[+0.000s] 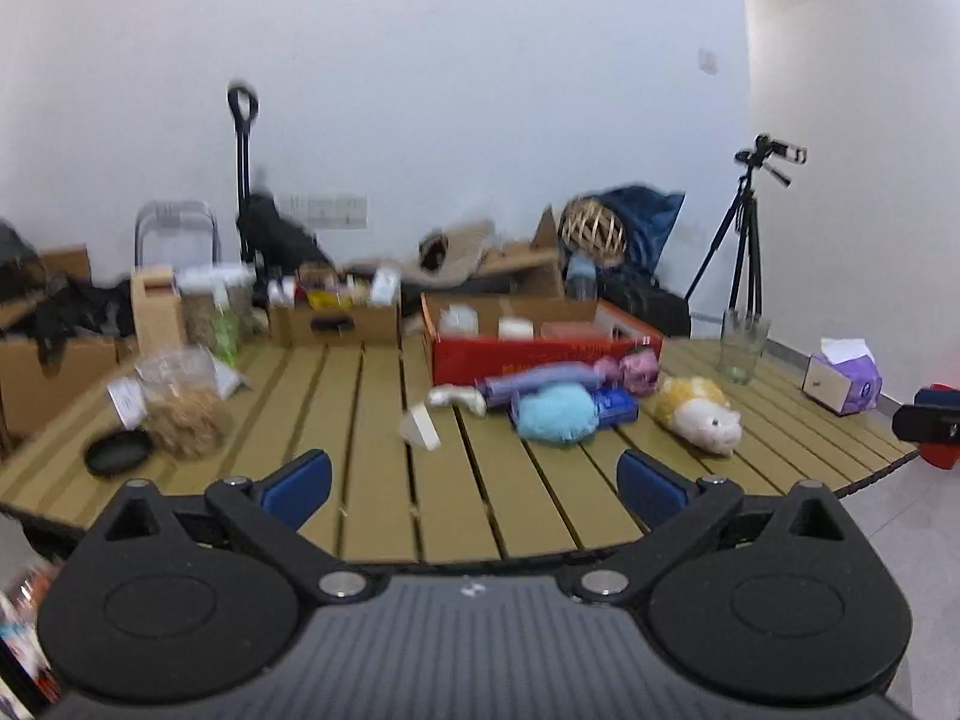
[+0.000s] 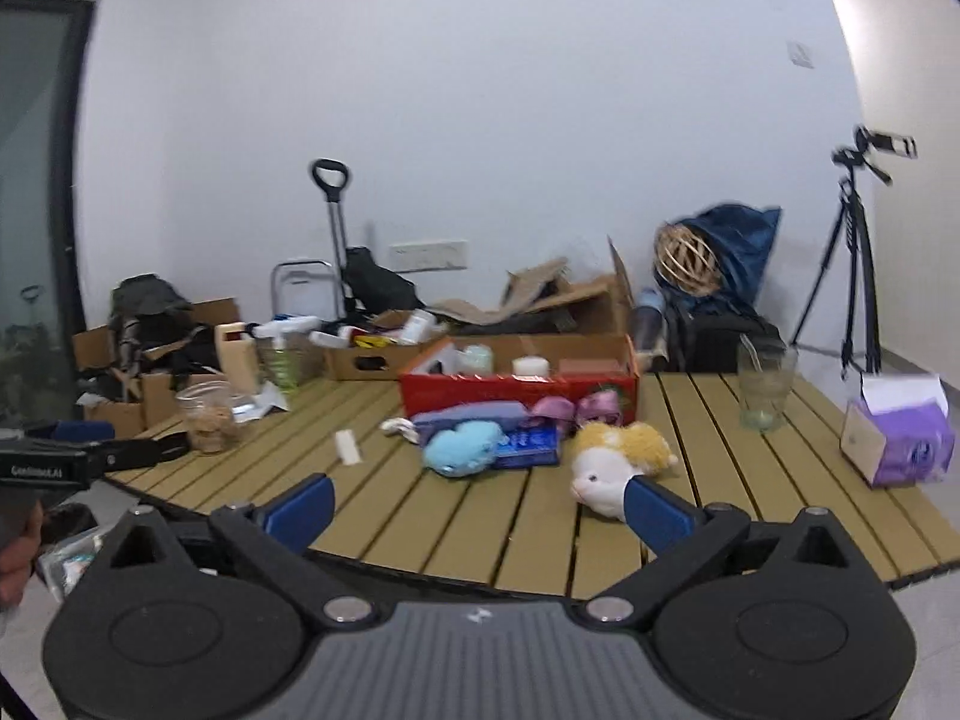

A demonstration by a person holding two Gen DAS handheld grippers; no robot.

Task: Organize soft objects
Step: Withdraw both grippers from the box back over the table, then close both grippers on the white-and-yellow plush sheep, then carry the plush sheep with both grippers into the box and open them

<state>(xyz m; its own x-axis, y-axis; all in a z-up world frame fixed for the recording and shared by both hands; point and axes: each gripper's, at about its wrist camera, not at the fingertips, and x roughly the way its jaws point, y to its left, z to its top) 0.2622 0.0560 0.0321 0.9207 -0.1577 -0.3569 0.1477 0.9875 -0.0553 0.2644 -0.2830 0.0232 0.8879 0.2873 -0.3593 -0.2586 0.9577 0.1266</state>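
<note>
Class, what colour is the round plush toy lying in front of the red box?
Light blue plush toy; clearest in the right wrist view.

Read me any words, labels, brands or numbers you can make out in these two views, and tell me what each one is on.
"Genlimot.AI", roughly; small print, so the spelling is uncertain: on the black body of the left gripper, seen at the left edge of the right wrist view.
Red box: front printing too blurred to read.
Blue packet: white print, unreadable.
Purple tissue box: logo too small to read.

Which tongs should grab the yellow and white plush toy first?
Probably the right tongs: the plush toy lies just ahead of their right finger. From the left tongs, also open and empty, it lies farther off to the right.
</note>
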